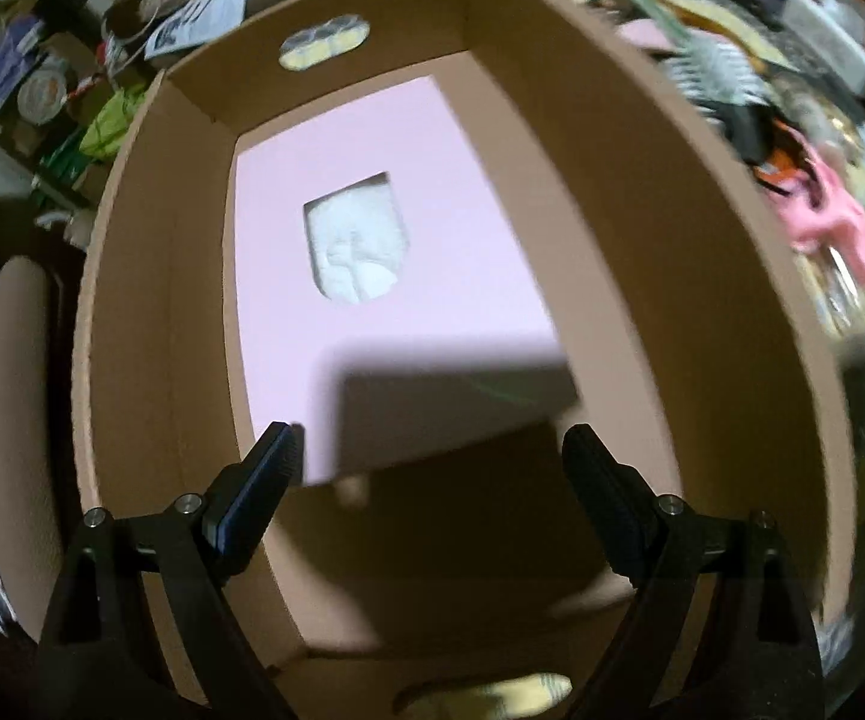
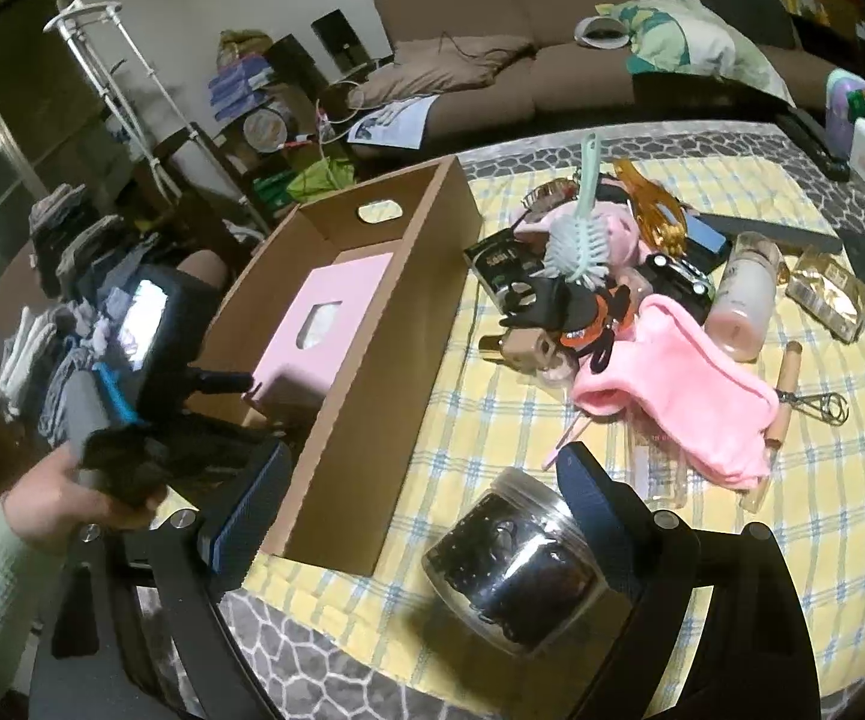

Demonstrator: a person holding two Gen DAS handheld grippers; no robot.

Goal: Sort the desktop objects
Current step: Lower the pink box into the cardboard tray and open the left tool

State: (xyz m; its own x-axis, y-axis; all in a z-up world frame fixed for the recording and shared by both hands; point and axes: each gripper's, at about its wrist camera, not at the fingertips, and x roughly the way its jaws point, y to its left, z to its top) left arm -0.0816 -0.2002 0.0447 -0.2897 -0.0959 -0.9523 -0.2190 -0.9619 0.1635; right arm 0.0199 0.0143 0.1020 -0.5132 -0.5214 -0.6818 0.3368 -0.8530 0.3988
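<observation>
Fingers of our left gripper (image 1: pixel 429 450) stood wide apart over the open cardboard box (image 1: pixel 642 192), pointing steeply down into it, with nothing between the pads. Below them, on the box floor, lay a pink tissue box (image 1: pixel 432 228), a white tissue showing in its top slot. We could not tell whether the fingertips touched the pink box; its near end was blurred and in shadow.

Our right gripper (image 2: pixel 426 468) was likewise open, its 2 fingers spread over the yellow checked tablecloth (image 2: pixel 480 408). A clear jar with a shiny lid (image 2: pixel 510 570) lay tilted just beside the right-hand finger, not pinched. From this view the cardboard box (image 2: pixel 372 360) sat at the table's left edge, the tissue box (image 2: pixel 318 324) inside it. The remaining clutter was heaped right of the box: a pink cloth (image 2: pixel 690 396), a pale green brush (image 2: pixel 582 240), a cream bottle (image 2: pixel 744 300).
</observation>
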